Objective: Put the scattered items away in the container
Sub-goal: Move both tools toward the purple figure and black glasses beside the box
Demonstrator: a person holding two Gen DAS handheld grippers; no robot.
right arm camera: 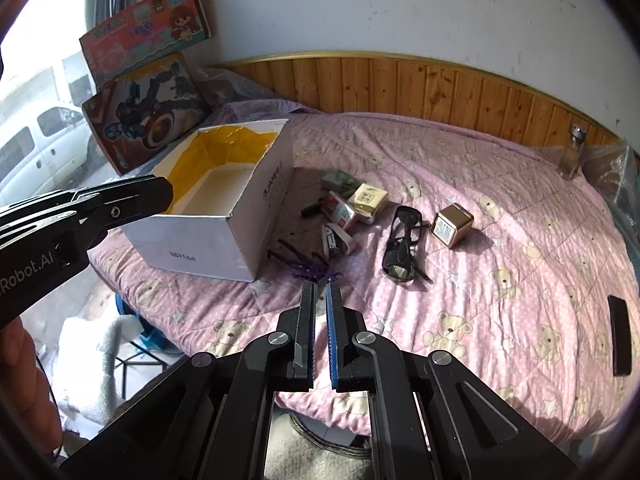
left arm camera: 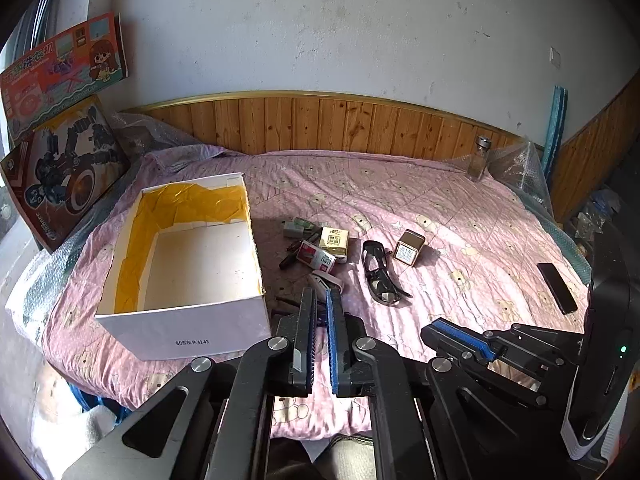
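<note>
- My left gripper [left arm camera: 322,298] hovers at the near edge of the bed, its fingers drawn almost together with a thin gap, grasping nothing.
- My right gripper [right arm camera: 321,290] hangs just to its right, likewise nearly closed and empty.
- The white cardboard box with yellow paper lining [left arm camera: 182,308] sits open on the left of the bed, and nothing shows inside it.
- The scattered items lie just right of the box: a red and white carton [left arm camera: 318,256], a cream yellow packet [left arm camera: 333,240], a grey-green pack [left arm camera: 298,227], black-framed glasses [left arm camera: 378,270], a gold cube-shaped tin [left arm camera: 409,248] and a purple plastic hair clip [right arm camera: 310,269].
- I judge nothing has been tidied yet, so the first pick is the step in hand.
- To do it well, I would widen the fingers first, then take the nearest piece, the hair clip, and carry it over the box wall.
- The glasses look awkward; gripping the frame rather than a lens seems safer.
- The surface is a soft pink quilt with bear prints [left arm camera: 480,220], so small things may sink or tip when pressed.
- Wooden panelling [left arm camera: 320,124] and a marked white wall stand behind; two toy boxes [left arm camera: 64,160] lean far left, a glass jar [left arm camera: 480,158] far right.
</note>
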